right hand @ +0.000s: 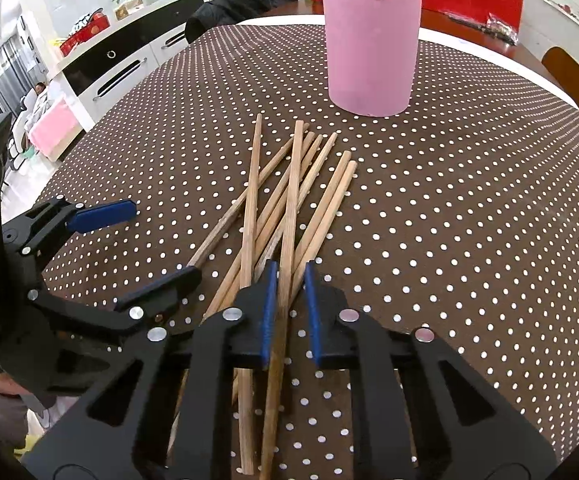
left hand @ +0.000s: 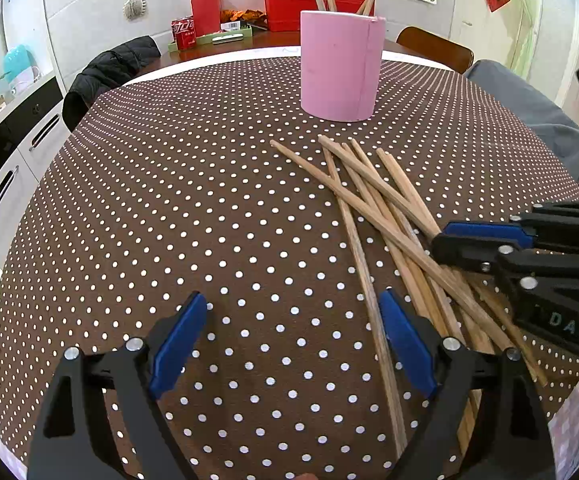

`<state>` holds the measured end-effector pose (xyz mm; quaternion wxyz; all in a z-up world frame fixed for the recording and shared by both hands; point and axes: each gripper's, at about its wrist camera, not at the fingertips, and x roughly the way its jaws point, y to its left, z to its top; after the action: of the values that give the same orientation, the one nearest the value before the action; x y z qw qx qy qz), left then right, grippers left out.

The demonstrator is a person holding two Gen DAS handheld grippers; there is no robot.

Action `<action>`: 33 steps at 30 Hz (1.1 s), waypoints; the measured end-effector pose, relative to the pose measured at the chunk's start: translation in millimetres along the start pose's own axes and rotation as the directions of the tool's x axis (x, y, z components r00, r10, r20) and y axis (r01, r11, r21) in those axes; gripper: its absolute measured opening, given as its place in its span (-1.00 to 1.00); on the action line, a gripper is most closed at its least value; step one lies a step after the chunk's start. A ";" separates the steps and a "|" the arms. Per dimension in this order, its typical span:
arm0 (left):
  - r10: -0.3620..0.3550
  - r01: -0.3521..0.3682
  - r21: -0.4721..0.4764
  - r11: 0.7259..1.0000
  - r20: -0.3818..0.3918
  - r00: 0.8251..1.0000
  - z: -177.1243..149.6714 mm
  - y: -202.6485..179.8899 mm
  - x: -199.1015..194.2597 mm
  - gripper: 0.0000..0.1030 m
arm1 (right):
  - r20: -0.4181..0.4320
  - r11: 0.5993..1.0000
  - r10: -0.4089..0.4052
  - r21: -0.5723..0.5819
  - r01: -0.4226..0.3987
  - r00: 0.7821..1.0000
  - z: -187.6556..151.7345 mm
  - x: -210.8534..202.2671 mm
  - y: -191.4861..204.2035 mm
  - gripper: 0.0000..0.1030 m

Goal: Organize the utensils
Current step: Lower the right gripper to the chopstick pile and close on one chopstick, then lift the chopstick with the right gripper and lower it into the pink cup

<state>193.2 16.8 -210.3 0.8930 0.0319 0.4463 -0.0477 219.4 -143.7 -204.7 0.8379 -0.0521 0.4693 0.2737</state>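
while right gripper (right hand: 289, 280) straddles it, chopstick (right hand: 293, 184) lies between blue pads.

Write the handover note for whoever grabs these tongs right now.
Right tongs: narrowed around one chopstick in the loose pile; a firm grip is unclear.
Left tongs: open, empty, low over the dotted tablecloth beside the pile.
Pink holder: upright beyond the pile, a few chopsticks already in it.
Left: confirm the grip, lift this stick into the holder, then the rest.
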 end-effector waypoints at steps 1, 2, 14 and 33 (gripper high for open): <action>0.000 0.000 0.002 1.000 -0.005 1.000 1.6 -0.5 1.2 0.68 | 0.007 1.000 0.004 0.010 -0.004 1.000 -2.3 -3.1 -3.8 -0.86; -0.002 0.002 0.004 1.000 -0.017 1.000 3.6 -0.4 2.2 0.68 | 0.010 1.000 -0.003 0.020 0.002 1.000 -4.9 -6.5 -8.0 -0.86; 0.079 -0.073 0.097 0.993 -0.055 0.995 35.8 -12.7 19.1 0.68 | -0.005 0.993 -0.072 0.095 0.072 0.997 -17.9 -18.4 -46.9 -0.85; -0.106 0.126 0.158 0.979 -0.132 0.986 56.7 -27.6 29.5 -0.90 | 0.022 0.993 -0.064 0.099 0.062 0.998 1.4 -15.5 -44.8 -0.87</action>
<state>252.6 -17.9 -200.3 0.8538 0.0829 0.4961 -0.1347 236.8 -187.5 -198.9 0.8535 -0.0222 0.4698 0.2242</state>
